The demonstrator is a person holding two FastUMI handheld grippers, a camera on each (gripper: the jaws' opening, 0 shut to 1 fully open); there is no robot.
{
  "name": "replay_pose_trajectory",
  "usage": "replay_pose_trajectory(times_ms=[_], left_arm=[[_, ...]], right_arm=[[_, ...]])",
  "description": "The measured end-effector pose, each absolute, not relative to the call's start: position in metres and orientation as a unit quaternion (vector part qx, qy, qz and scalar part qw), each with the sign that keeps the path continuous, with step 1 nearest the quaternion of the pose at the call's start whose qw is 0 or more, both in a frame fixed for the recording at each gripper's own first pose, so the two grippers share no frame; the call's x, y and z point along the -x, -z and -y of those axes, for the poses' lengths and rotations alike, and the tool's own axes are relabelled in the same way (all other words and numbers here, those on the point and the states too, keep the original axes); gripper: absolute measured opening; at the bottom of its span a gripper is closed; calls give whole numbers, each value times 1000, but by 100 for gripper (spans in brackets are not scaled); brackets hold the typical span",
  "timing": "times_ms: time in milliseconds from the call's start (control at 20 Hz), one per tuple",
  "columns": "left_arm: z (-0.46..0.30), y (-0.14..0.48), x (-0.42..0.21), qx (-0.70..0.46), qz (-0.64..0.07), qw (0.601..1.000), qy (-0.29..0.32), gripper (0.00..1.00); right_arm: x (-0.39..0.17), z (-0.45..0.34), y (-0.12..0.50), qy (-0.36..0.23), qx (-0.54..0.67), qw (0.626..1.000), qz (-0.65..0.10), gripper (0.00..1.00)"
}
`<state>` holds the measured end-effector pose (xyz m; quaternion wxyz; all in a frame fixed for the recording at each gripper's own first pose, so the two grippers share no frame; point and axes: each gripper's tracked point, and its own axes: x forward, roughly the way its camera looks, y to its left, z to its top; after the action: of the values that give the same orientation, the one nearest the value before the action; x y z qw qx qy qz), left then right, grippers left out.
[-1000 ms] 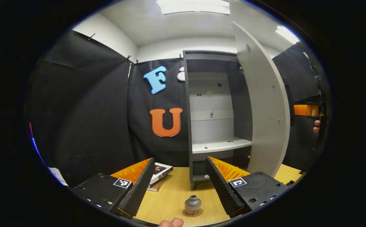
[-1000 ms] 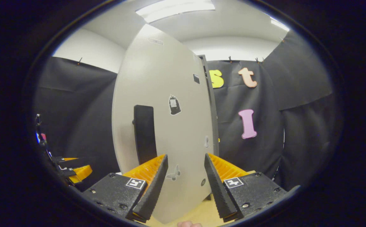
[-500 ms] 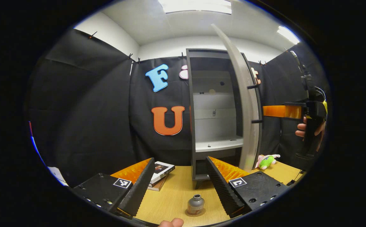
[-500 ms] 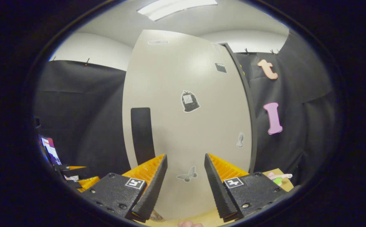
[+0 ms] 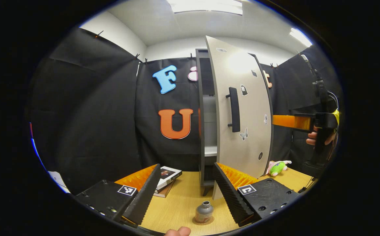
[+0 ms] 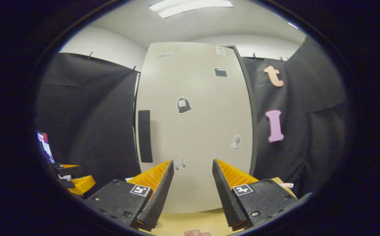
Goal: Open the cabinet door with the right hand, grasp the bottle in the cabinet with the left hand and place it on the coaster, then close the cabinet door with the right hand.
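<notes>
Left gripper (image 5: 183,193): jaws spread, empty, low over the table (image 5: 177,209). Bottle (image 5: 204,211) upright on the coaster (image 5: 197,221) at 6 o'clock. Right gripper (image 6: 192,193): jaws apart, empty, facing the cabinet door (image 6: 196,131); door ajar, cabinet (image 5: 206,131) interior mostly hidden; door contact perhaps none.

Bottle (image 5: 204,211) on coaster (image 5: 203,220) near, cabinet (image 5: 206,114) behind it (door (image 5: 242,114) ajar), books (image 5: 165,178) far left, plush toy (image 5: 276,167) far right

books (image 5: 166,178) stacked on table (image 5: 183,200) | plush toy (image 5: 276,167) at right
</notes>
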<state>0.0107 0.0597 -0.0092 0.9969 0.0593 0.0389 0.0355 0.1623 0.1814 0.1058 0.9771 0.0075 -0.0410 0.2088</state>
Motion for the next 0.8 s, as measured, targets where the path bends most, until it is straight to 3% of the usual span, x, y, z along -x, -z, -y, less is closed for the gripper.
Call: replay_pose_trajectory(times_ms=[400,800], left_arm=[[-34,8,-7,-47,-34,998,-11,96],[-12,13,4,-40,-32,999,9,96]], right_arm=[[-110,-68,-107,-104,-45,992,60,77],[-68,-2,-54,-27,-37,999,16,77]])
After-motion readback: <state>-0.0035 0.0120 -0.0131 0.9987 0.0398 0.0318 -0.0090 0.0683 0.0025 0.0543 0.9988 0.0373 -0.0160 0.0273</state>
